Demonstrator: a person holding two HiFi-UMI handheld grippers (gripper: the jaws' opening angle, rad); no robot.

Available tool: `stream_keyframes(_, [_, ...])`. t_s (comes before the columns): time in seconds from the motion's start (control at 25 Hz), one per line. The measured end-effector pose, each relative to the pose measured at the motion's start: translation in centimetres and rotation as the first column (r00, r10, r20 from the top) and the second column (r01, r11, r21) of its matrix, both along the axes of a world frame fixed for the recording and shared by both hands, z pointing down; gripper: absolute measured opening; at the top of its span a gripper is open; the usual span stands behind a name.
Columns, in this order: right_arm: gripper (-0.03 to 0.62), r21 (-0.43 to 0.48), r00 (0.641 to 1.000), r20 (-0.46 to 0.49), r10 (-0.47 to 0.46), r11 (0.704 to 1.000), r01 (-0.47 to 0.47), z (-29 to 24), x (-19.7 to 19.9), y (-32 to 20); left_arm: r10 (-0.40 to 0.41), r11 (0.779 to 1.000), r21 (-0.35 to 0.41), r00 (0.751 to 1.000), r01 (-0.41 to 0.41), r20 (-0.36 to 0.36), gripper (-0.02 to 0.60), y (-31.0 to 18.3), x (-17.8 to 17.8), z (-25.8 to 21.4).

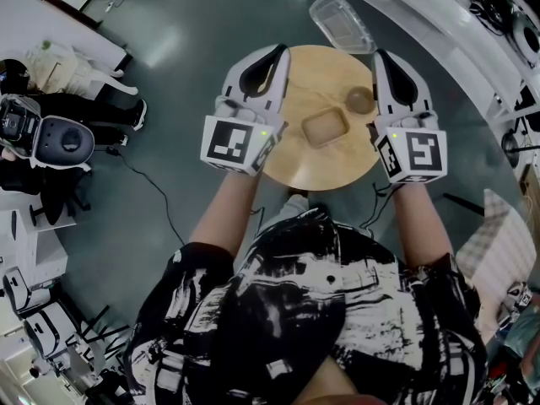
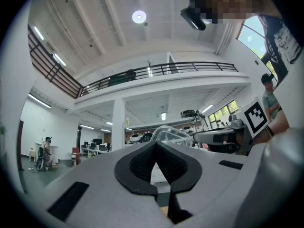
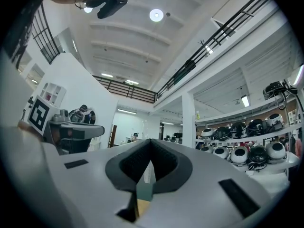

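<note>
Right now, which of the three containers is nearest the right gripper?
The small round brown bowl, beside the right gripper; the square tray sits farther left, the clear box farthest.

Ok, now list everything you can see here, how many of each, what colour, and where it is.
round table: one, light wood, in front of the person
square dish: one, tan, middle of the table
round bowl: one, brownish, on the table, beyond the dish and to its right
clear plastic container: one, see-through, past the table's far edge
helmets: several, white and dark, on shelves at the right
cable: one, black, on the grey floor at the left
left claw: one, white with black pads, shut and empty, over the table's left edge
right claw: one, white with black pads, shut and empty, over the table's right edge
marker cubes: two, black-and-white, one on each claw
forearms: two, bare, behind the claws
</note>
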State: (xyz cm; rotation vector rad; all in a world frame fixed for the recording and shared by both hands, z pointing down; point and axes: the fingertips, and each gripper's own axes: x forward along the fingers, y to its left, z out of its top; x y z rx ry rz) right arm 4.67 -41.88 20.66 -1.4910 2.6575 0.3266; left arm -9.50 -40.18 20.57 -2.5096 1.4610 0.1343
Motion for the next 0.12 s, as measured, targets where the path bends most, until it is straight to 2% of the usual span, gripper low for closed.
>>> stream_keyframes(0.12, [0.000,-0.002,1.000,-0.001,0.001,1.000,-0.001,0.21,-0.11,0.33,0.000,1.000,0.002,1.000,0.000,0.000,-0.001,0.37,-0.15,0.12])
